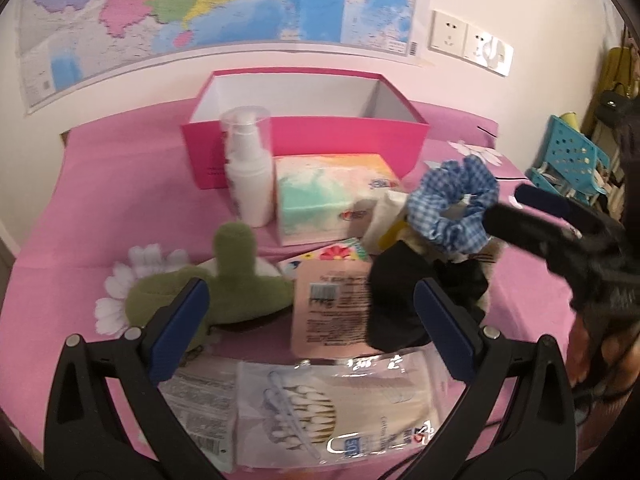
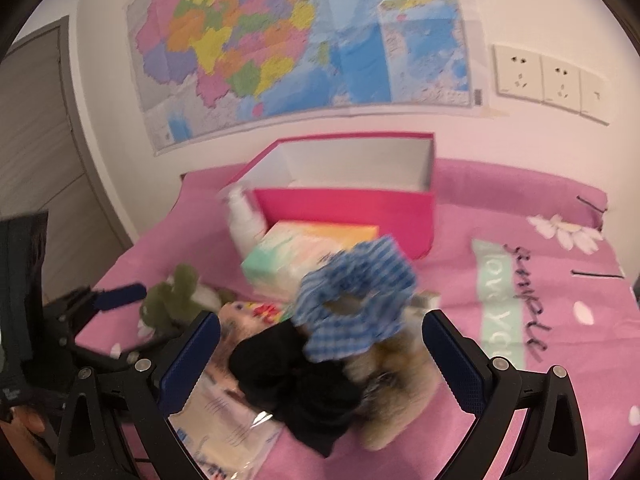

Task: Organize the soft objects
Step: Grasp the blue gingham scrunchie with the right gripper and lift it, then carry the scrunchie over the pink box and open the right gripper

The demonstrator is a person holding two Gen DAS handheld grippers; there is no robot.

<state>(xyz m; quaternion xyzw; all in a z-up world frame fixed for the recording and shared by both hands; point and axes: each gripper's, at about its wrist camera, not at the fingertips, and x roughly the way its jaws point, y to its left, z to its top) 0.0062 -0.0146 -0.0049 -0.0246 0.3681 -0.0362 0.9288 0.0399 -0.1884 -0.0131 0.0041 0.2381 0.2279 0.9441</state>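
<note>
The left gripper [image 1: 312,316] is spread wide, holding nothing; the green plush toy [image 1: 224,288] lies just past its left finger. The right gripper [image 2: 320,356] is also spread, empty. Between and beyond its fingers lie the black cloth [image 2: 296,384] and the blue checked fabric scrunchie [image 2: 356,300]. The open pink cardboard box [image 2: 344,208] stands farther ahead.

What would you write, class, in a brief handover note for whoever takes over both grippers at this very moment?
Left gripper: open, empty, over the clutter.
Right gripper: open, empty, around the pile of soft things.
Blue gingham fabric scrunchie sits on the black cloth beside a tan furry item; green plush toy lies left.
Pink cardboard box: nothing visible inside.
Left to do: sorting seemingly all ahead.
</note>
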